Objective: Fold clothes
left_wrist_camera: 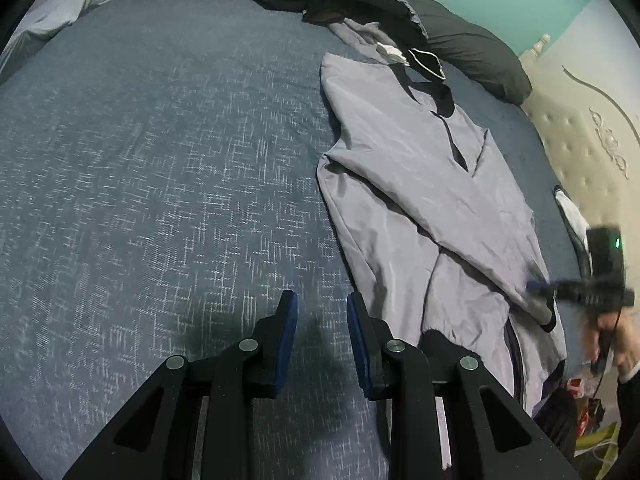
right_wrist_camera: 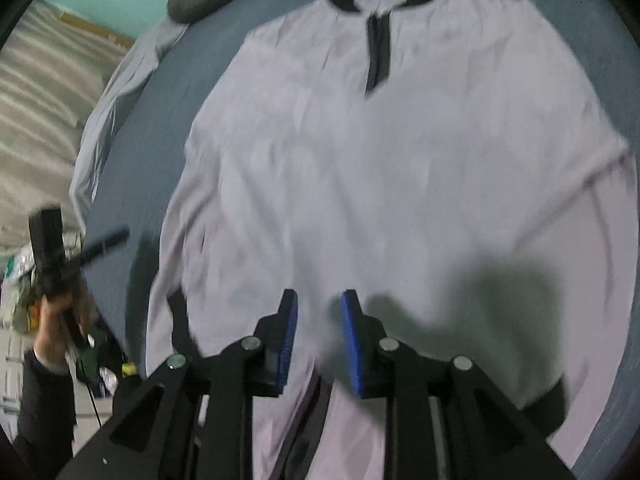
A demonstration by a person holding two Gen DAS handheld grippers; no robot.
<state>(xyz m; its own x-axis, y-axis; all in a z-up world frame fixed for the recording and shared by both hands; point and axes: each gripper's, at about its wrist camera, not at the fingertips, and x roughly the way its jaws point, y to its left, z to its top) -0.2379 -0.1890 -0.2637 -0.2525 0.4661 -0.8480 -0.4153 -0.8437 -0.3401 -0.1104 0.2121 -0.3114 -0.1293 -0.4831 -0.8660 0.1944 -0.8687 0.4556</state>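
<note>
**Grey pullover spread on the bed, both grippers empty above it**

Much of the right wrist view is smeared by motion blur, so the fabric's creases and the lower hem are hard to read; the lower right cuff is only a dark band at the frame's edge. In the left wrist view the pullover's bottom edge is cut off behind the gripper body, and the clutter at lower right, beyond the mattress, is too small and blurred to name.

The grey pullover (left_wrist_camera: 420, 200) lies flat on the blue bedspread (left_wrist_camera: 160, 160), in the right half of that frame, one sleeve folded diagonally across its chest. Its dark collar and placket point to the upper part of the frame, toward a dark pillow (left_wrist_camera: 472, 52) and a heap of other clothes (left_wrist_camera: 344, 0).

The left gripper (left_wrist_camera: 322, 312) hangs over bare bedspread just left of the pullover, its blue pads partly apart with nothing between them. The right gripper (right_wrist_camera: 319, 308) is above the pullover's lower middle (right_wrist_camera: 380, 160), fingers likewise partly parted and gripping nothing. A hand (right_wrist_camera: 60, 316) holding the other tool shows blurred at the left edge.
</note>
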